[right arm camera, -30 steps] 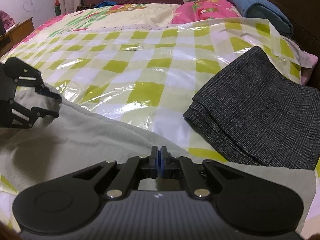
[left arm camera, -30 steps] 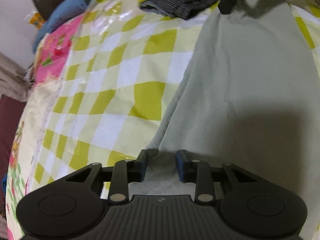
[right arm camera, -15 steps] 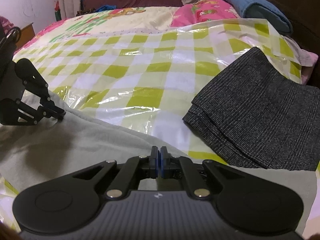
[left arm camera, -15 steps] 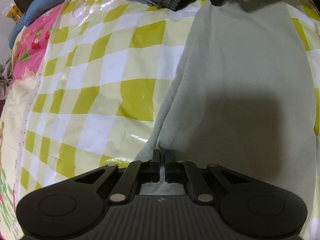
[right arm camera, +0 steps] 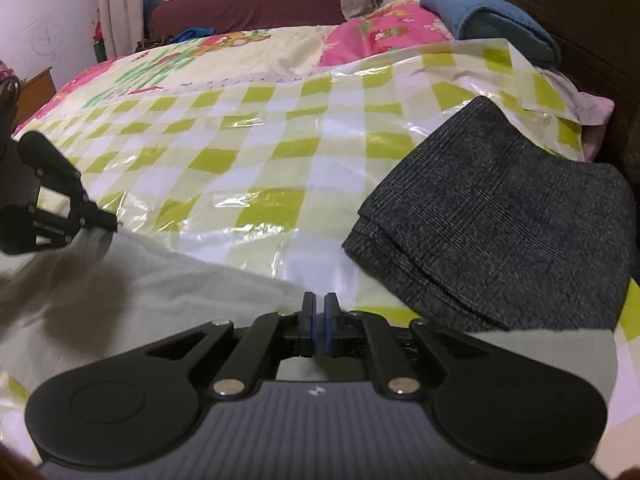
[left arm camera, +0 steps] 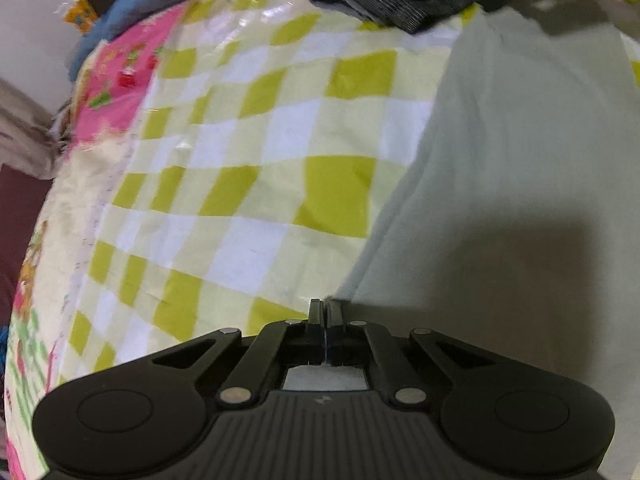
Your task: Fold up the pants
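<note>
Grasp step: left gripper (left arm camera: 325,318) clamped on pale pants (left arm camera: 520,168) edge; right gripper (right arm camera: 319,322) jaws just eased slightly apart, pants fabric between. Next: firm regrip needed, then edge lifted over.

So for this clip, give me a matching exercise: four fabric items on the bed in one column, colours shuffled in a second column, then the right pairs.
Things:
1. pants being folded
2. folded garment beside the pants
3. plastic sheet under both
4. folded blanket at the far corner

Colours:
A. blue
B. dark grey
C. pale grey-green
D. yellow-green and white check

Pairs: 1-C, 2-B, 3-D, 4-A
</note>
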`<state>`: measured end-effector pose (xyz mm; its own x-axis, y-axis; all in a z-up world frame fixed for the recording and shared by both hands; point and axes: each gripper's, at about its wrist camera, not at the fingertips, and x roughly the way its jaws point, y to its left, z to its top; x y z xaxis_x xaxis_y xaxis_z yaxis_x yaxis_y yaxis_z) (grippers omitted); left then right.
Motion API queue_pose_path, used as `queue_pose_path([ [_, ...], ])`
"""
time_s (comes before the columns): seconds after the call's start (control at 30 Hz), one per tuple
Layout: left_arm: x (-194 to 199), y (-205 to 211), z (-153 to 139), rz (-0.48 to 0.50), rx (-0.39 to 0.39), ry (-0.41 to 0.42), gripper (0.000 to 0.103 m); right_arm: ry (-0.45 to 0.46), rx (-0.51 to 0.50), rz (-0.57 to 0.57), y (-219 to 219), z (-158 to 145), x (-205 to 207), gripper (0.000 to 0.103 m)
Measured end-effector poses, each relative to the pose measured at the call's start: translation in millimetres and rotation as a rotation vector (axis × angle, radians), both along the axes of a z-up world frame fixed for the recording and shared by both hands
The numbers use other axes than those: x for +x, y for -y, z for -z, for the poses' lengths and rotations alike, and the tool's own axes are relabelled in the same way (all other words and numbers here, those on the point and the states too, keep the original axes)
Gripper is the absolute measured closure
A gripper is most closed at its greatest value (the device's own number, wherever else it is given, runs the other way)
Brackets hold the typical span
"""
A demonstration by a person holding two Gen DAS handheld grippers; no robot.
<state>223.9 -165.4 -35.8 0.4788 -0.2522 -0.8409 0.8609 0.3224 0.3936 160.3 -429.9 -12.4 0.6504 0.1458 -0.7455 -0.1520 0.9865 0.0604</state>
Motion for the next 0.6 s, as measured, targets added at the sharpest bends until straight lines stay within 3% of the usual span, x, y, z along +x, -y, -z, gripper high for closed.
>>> queue_pose_path([
  [0.07,-7,-3,-10,0.01,-0.031,0.008,0.08,0.019,-0.001,-0.037,-1,-4,-10,0.094],
  [0.2,-28,-2,-19,0.051,-0.077,-0.018,0.062,0.029,-0.003,-0.164,-20,-6,-10,0.088],
  [0.27,-34,1,-15,0.082,-0.064,-0.027,0.054,0.02,-0.019,-0.241,-38,-3,0,0.071],
  [0.33,-35,3,-7,0.097,-0.036,-0.012,0.053,0.029,-0.055,-0.319,-58,0,10,0.063],
  [0.5,-26,-1,8,0.08,-0.023,-0.049,0.052,-0.022,-0.141,-0.467,-96,21,40,0.063],
  [0.6,-23,-3,8,0.081,-0.038,-0.063,0.052,-0.086,-0.15,-0.521,-105,31,53,0.068],
])
